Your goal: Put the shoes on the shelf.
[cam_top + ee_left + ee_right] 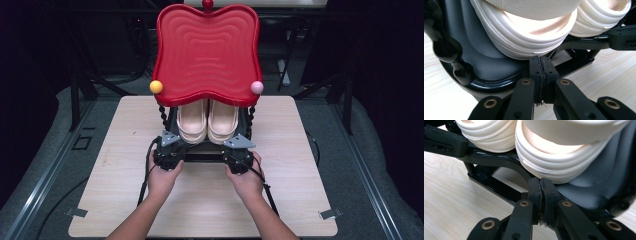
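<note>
On the wooden table (120, 165) stands a two-tier rack whose red tray (207, 50) overhangs a lower dark shelf (496, 65), and the pair of cream sandals (207, 120) sits side by side on that shelf, heels toward the person; any lift from here could knock a sandal up against the tray or drag the light rack forward. Both pairs of tongs have their jaws pressed together on nothing. The left gripper (541, 65) sits just under the left sandal's heel (524, 37) and the right gripper (540, 185) just under the right one's (554, 157), so a forward nudge would shove the shoes back rather than catch them.
</note>
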A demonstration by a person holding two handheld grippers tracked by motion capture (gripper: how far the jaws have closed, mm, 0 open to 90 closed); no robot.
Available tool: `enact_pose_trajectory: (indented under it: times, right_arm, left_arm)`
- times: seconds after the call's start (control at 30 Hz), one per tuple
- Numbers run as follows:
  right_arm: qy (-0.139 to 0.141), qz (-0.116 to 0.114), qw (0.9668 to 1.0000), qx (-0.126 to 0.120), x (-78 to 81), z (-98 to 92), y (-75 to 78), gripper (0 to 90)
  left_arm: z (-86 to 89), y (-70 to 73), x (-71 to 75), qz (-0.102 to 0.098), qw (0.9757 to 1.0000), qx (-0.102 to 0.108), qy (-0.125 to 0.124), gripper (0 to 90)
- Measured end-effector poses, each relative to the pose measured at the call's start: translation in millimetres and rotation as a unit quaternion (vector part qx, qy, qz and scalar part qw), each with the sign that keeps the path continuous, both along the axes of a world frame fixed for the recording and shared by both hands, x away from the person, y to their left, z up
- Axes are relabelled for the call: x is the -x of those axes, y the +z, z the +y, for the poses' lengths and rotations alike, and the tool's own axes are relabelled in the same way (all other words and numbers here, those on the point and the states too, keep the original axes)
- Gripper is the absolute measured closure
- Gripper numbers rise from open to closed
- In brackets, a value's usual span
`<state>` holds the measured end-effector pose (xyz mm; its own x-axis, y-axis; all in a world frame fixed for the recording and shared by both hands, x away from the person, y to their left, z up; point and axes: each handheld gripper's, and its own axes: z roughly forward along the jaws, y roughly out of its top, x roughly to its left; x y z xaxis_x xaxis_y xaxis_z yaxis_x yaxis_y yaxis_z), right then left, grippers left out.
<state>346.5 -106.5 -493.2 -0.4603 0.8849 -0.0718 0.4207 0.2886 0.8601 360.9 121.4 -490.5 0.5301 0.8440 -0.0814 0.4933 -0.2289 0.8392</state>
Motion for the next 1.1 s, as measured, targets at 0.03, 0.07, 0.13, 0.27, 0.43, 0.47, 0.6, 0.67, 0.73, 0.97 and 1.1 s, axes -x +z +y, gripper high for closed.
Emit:
enact_pose_trajectory:
  times: [0.03,0.07,0.13,0.27,0.43,0.47,0.6,0.67,0.73,0.97,1.1]
  right_arm:
    - [0.001,0.001,1.0,-0.002,1.6,-2.0,0.6,86.2]
    - [0.0,0.003,1.0,-0.005,4.6,-4.2,1.8,85.9]
    - [0.003,0.002,1.0,-0.005,7.9,-7.6,3.1,84.5]
    - [0.002,-0.007,1.0,-0.004,14.4,-13.7,6.3,80.0]
    - [0.009,-0.01,0.9999,-0.01,21.1,-18.4,10.5,72.3]
    - [0.013,-0.009,0.9999,-0.006,22.8,-19.6,11.0,70.8]
    - [0.015,-0.014,0.9998,-0.006,27.0,-22.3,10.2,65.9]
    - [0.018,-0.009,0.9998,-0.006,29.9,-26.3,10.2,62.6]
    - [0.018,-0.008,0.9998,-0.005,31.7,-29.1,9.6,59.6]
    - [0.018,-0.002,0.9998,-0.005,44.5,-41.9,1.6,52.2]
    - [0.012,-0.006,0.9998,-0.013,53.7,-50.3,-6.3,50.3]
  left_arm:
    - [1.3,0.9,1.6,-0.002,1.0,0.004,-0.001,88.3]
    - [2.0,1.7,2.5,-0.003,1.0,0.006,-0.001,88.2]
    - [4.6,3.9,5.0,-0.006,0.9999,0.013,-0.004,87.4]
    - [9.0,7.4,9.0,-0.012,0.9998,0.015,-0.005,84.8]
    - [16.3,10.3,15.0,-0.015,0.9997,0.018,-0.008,78.2]
    - [17.1,10.5,16.2,-0.016,0.9996,0.022,-0.008,75.1]
    - [22.2,12.8,21.7,-0.022,0.9995,0.02,-0.008,66.7]
    - [25.1,13.1,24.6,-0.027,0.9994,0.021,-0.006,61.4]
    - [28.7,12.8,28.0,-0.029,0.9992,0.024,-0.008,57.7]
    - [44.7,7.0,41.4,-0.033,0.9987,0.038,-0.008,47.7]
    - [55.7,1.9,53.4,-0.032,0.9987,0.039,-0.009,47.1]
